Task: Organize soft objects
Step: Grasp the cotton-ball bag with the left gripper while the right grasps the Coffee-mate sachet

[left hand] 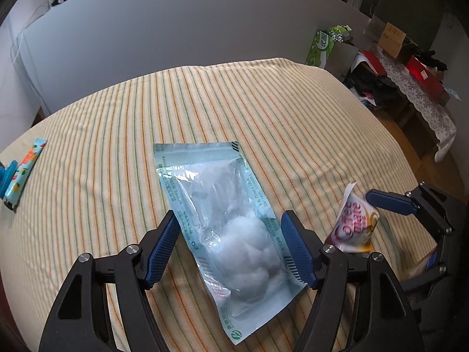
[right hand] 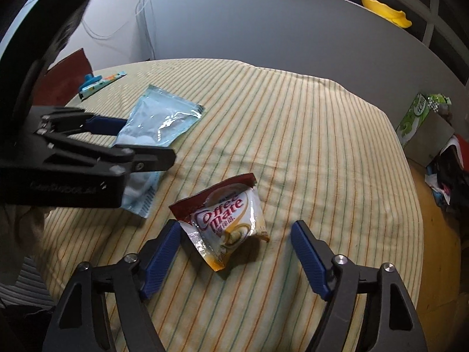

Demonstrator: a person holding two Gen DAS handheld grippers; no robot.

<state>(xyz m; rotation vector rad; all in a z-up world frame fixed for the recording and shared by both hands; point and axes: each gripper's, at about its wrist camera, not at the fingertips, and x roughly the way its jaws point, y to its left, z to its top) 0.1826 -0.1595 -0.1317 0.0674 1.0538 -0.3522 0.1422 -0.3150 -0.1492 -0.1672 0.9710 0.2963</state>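
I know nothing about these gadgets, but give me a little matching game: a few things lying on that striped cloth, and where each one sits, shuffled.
Things:
1. clear pouch of cotton
2. Coffee Mate sachet
3. long patterned stick packet
4. green tissue box

Places:
A. at the far left edge of the striped cloth, beside a blue clip
B. beyond the far right corner of the cloth
C. between the open fingers of the left gripper
D. between the open fingers of the right gripper

Pairs: 1-C, 2-D, 3-A, 4-B
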